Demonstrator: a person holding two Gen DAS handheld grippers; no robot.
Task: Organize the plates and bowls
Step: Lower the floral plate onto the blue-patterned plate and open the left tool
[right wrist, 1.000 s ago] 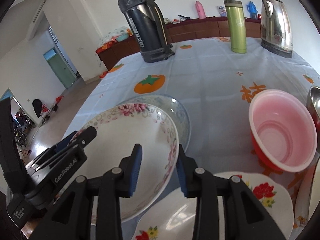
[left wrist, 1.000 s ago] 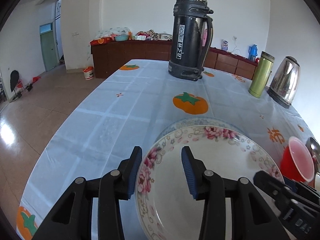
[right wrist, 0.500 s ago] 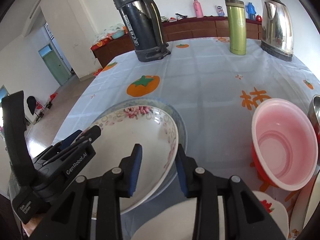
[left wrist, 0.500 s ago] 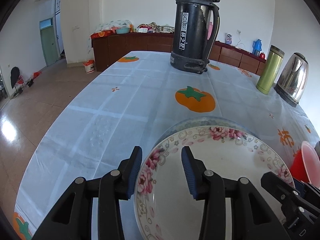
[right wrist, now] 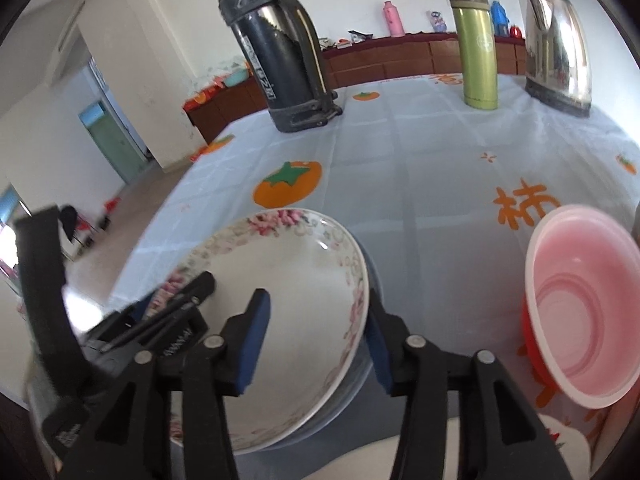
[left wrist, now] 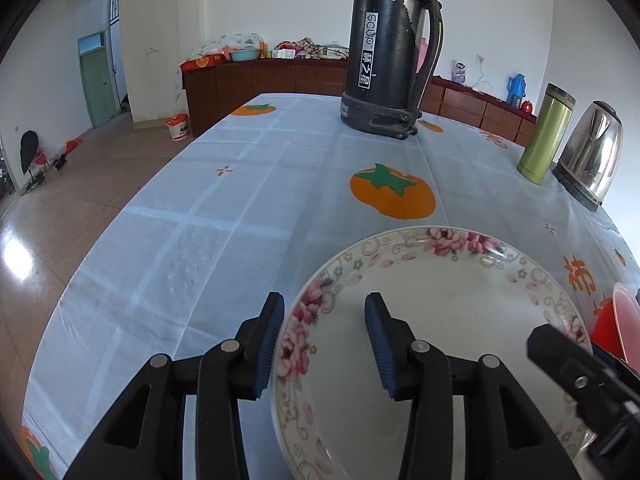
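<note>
A white deep plate with pink flowers (left wrist: pixel 440 320) (right wrist: pixel 288 280) lies in a clear blue-tinted plate (right wrist: pixel 366 376) on the table; only a sliver of that lower plate shows, in the right wrist view. My left gripper (left wrist: pixel 324 344) straddles the flowered plate's left rim, one pad against the outside and the other on the inner wall. My right gripper (right wrist: pixel 316 344) straddles the right rim. Its jaws are opening, and both pads stand off the rim. A red plastic bowl (right wrist: pixel 580 320) (left wrist: pixel 624 320) sits to the right.
Another white plate with red flowers (right wrist: pixel 560 440) lies near the front right. At the far side stand a tall black thermos (left wrist: pixel 388 60) (right wrist: pixel 276 64), a green flask (left wrist: pixel 546 136) (right wrist: pixel 478 52) and a steel kettle (left wrist: pixel 592 156) (right wrist: pixel 558 48). The table's left edge drops to the tiled floor.
The flowered plate came down from above the blue-tinted plate and now covers it. The right gripper's jaws widened off the rim. The left gripper kept its hold and moved forward with the plate.
</note>
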